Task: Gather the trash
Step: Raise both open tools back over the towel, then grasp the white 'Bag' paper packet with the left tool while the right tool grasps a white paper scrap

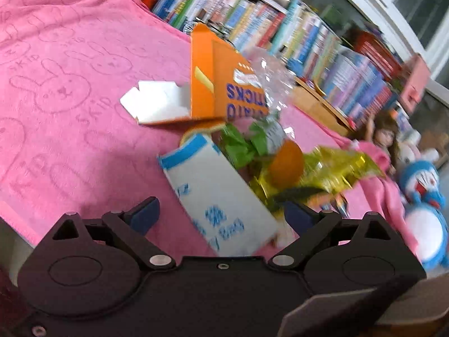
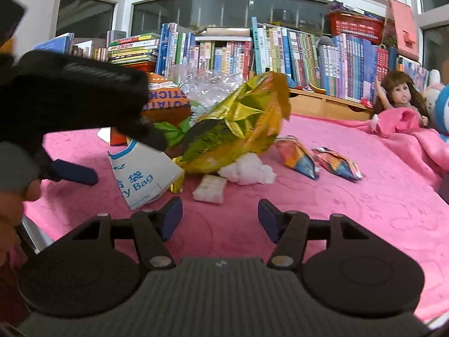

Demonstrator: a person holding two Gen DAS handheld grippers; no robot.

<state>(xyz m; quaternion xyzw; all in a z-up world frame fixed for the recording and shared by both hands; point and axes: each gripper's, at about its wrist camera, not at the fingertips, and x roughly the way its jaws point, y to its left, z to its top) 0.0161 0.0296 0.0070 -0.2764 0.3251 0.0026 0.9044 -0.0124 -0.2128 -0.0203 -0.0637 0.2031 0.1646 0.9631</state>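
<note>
A wall of books and a window stand behind a table covered with a pink towel (image 2: 350,210). Most of the trash lies in a loose heap toward the far edge: an orange potato-sticks box (image 1: 224,84), a white paper bag (image 2: 143,174) with blue print, a crumpled yellow foil bag (image 2: 238,129), green paper and some clear plastic. Just beside the heap, on the towel, lie a white tissue wad (image 2: 247,168), a small white packet (image 2: 210,188) and two small colourful wrappers (image 2: 317,163).

The left gripper (image 1: 221,213) has its fingers wide apart, with the white paper bag between them, and I cannot see any firm contact. The right gripper (image 2: 220,219) is also spread and holds nothing, hovering over bare towel near the small packet.

In my judgement the collecting is at an early stage: no bin or container is visible, and every piece still lies on the table. A doll (image 2: 398,98) and a blue plush toy (image 1: 423,196) near the right edge are probably not trash.
</note>
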